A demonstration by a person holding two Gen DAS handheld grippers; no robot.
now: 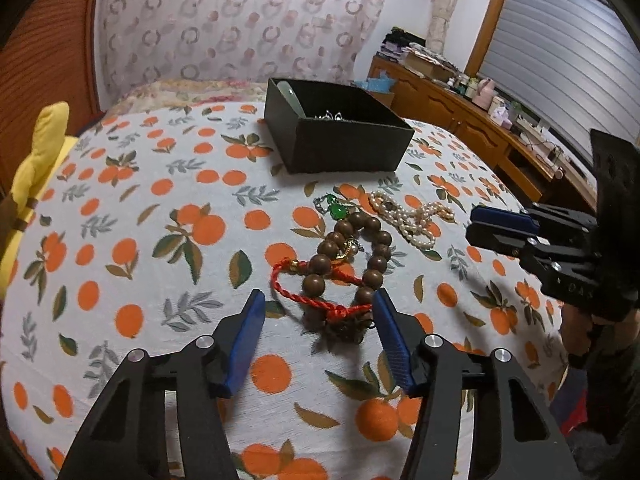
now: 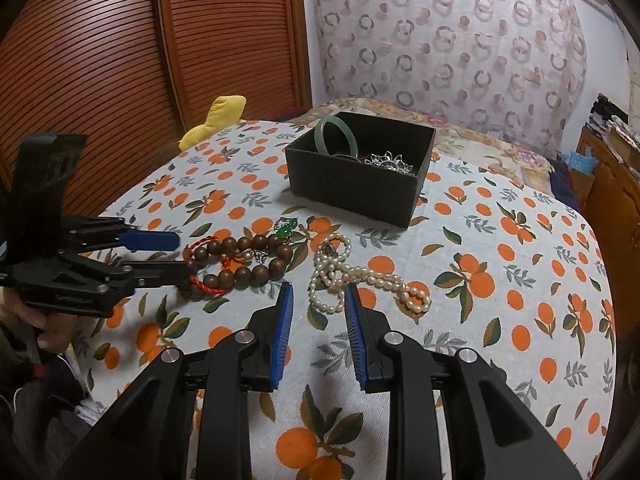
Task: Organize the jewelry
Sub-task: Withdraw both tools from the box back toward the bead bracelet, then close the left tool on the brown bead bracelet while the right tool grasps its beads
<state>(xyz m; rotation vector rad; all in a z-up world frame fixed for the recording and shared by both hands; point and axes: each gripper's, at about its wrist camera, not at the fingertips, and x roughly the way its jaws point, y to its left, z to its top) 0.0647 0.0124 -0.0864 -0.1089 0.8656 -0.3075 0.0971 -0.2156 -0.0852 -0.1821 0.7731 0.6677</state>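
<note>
A brown wooden bead bracelet (image 1: 370,258) lies on the orange-print cloth with a red cord bracelet (image 1: 304,296) across it. My left gripper (image 1: 318,298) is open, its blue fingers either side of the near end of both. Behind lie a green pendant (image 1: 337,211) and a pearl necklace (image 1: 412,216). The black box (image 1: 340,140) stands farther back. In the right wrist view my right gripper (image 2: 318,290) is open just before the pearl necklace (image 2: 360,276). The black box (image 2: 356,184) holds a jade bangle (image 2: 338,136) and a silver piece (image 2: 390,162).
A yellow cloth toy (image 1: 32,176) lies at the bed's left edge. A wooden slatted wardrobe (image 2: 120,60) stands behind it. A wooden dresser (image 1: 480,120) with small items runs along the right. A patterned curtain (image 2: 460,40) hangs at the back.
</note>
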